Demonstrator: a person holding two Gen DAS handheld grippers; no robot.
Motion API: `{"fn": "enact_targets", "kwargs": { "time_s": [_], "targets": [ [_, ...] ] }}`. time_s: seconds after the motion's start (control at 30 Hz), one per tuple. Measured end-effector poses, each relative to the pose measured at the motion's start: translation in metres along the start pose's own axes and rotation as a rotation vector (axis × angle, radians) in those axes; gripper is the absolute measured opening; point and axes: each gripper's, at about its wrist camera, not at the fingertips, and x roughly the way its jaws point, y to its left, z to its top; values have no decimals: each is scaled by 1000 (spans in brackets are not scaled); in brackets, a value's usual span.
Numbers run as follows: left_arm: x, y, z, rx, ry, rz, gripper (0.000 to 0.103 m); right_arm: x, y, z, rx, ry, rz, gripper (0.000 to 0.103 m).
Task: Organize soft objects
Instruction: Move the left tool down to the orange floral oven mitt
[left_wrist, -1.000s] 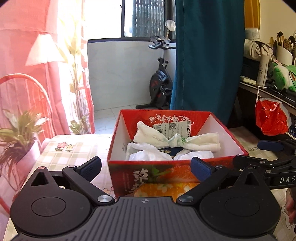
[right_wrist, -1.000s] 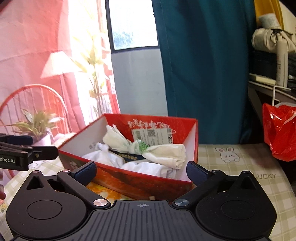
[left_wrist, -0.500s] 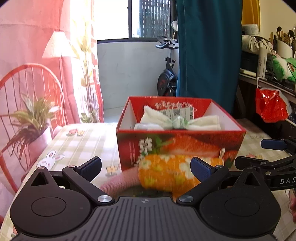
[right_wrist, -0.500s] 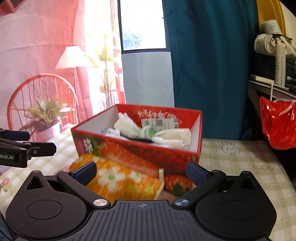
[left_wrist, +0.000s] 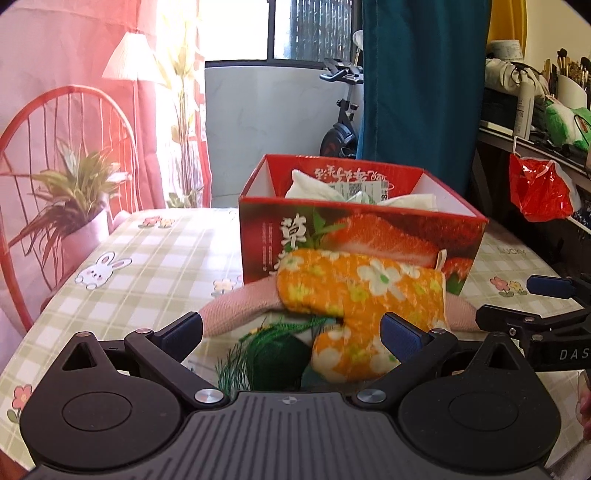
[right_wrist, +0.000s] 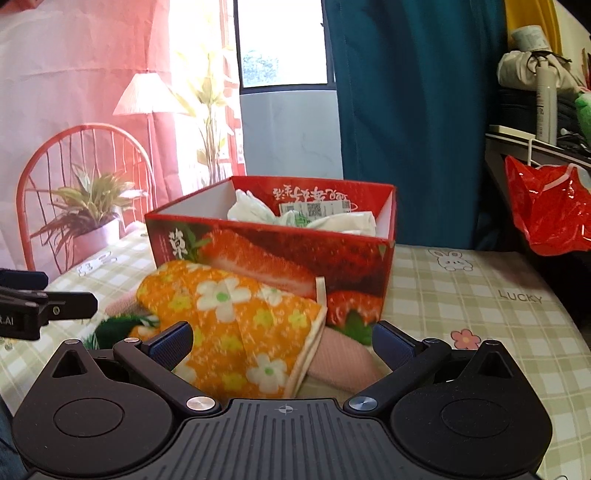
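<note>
A red strawberry-print box (left_wrist: 362, 236) (right_wrist: 273, 254) stands on the checked tablecloth and holds white knotted cloths (left_wrist: 314, 188) (right_wrist: 255, 212). In front of it lie an orange flowered oven mitt (left_wrist: 354, 295) (right_wrist: 236, 317), a pink knitted cloth (left_wrist: 236, 306) (right_wrist: 340, 362) under it, and a green tasselled thing (left_wrist: 273, 350) (right_wrist: 110, 328). My left gripper (left_wrist: 291, 332) is open and empty, just short of the mitt. My right gripper (right_wrist: 282, 339) is open and empty, its jaws either side of the mitt's cuff.
A potted plant (left_wrist: 74, 199) and a red wire chair (left_wrist: 55, 122) stand at the table's left. A red plastic bag (left_wrist: 539, 192) (right_wrist: 546, 206) hangs from a cluttered shelf on the right. A teal curtain (left_wrist: 417, 81) hangs behind the box.
Both grippers have pulled back and lowered from above the box. The pile of soft things in front of the box has come into view. Both stay open.
</note>
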Motion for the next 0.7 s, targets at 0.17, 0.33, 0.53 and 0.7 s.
{"fn": "enact_targets", "kwargs": {
  "time_s": [0.17,0.33,0.53,0.7],
  "targets": [
    [3,0,-9,-5,18,1,103,1,0,-12,-9,8,-16,102],
    [8,-2,-15,2,42,-2,102,3,1,-17,-30,1,-31,102],
    [12,0,-19,-6,54,-9,100,9,-6,-26,16,7,-27,102],
    [18,3,-22,-21,75,-23,94,18,-8,-33,31,48,-22,102]
  ]
}}
